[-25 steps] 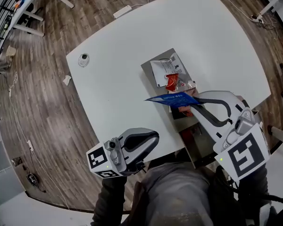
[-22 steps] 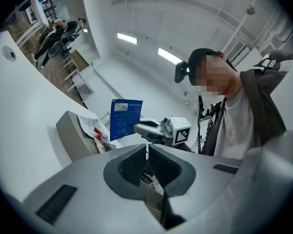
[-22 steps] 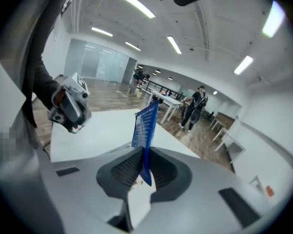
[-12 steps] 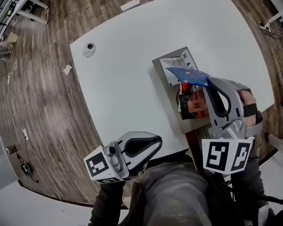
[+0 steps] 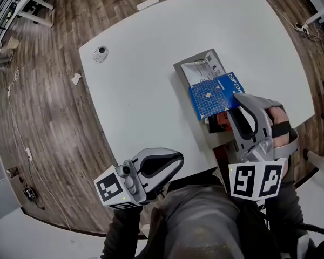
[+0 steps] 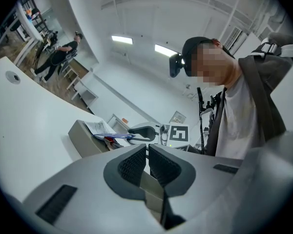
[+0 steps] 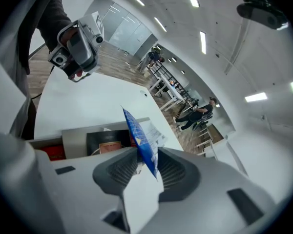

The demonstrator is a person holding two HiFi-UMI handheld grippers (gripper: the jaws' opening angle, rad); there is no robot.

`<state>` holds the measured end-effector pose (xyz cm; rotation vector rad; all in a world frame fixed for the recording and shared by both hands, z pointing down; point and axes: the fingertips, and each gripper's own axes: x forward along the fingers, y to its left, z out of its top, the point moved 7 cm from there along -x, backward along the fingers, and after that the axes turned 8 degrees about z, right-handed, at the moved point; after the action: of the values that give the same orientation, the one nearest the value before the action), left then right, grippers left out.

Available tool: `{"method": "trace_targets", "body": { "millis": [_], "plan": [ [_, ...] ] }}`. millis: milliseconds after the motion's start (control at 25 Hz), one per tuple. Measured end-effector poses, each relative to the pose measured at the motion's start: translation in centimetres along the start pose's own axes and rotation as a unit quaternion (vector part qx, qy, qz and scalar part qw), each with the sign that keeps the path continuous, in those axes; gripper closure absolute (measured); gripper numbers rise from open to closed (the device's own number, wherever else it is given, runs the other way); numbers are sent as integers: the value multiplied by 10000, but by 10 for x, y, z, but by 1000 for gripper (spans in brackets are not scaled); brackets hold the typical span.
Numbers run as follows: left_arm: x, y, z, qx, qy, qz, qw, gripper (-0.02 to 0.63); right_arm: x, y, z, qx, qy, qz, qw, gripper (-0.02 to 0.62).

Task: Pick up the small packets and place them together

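Note:
A blue gridded packet (image 5: pixel 215 95) lies flat over the open grey box (image 5: pixel 184 72) on the white table. A white printed packet (image 5: pixel 202 69) sits under it, and red and dark packets (image 5: pixel 222 118) show in the box nearer me. My right gripper (image 5: pixel 233 103) is at the blue packet's right edge. Its jaws have just been opening, and in the right gripper view the blue packet (image 7: pixel 141 138) stands edge-on between the pads with gaps showing beside it. My left gripper (image 5: pixel 173 161) hovers shut and empty near the table's front edge, away from the box (image 6: pixel 83 138).
A small round fitting (image 5: pixel 101 53) sits at the table's far left corner. A power strip (image 5: pixel 148 5) and a paper scrap (image 5: pixel 76 79) lie on the wooden floor. Bare white tabletop (image 5: pixel 140 90) spreads left of the box. People stand far off in the room.
My right gripper has rolled and come down over the box. The blue packet, seen edge-on and higher before, now lies flat across the box. The left gripper has hardly moved.

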<state>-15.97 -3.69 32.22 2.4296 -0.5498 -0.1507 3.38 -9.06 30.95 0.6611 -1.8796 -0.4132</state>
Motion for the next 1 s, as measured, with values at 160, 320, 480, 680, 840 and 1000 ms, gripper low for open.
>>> {"method": "trace_targets", "body": {
  "millis": [160,320,480,680,840,1000],
  "plan": [
    [-3,-3,-6,13,80,-8,10000,601,-1,13,-6,70,84,70,9999,482],
    [-6,-9,-15,30,194,-1,9998,601,-4,28,-14,198,106,106,9997,479],
    [-7,-19,-17,122,90,-12,9999,601,-13,40,-15,308,64,70,9995,479],
    [-9,-50,-10,545,-209,223,9980,601,-53,49,-19,753,-294,-107,9967,480],
    [-12,-85,24,1621,-799,932,9791,601,-104,39,-21,1208,-822,-665,9870,479],
    [-12,-143,60,3687,-1012,2175,8980,601,-159,40,-23,1532,-1383,-986,9735,480]
  ]
}}
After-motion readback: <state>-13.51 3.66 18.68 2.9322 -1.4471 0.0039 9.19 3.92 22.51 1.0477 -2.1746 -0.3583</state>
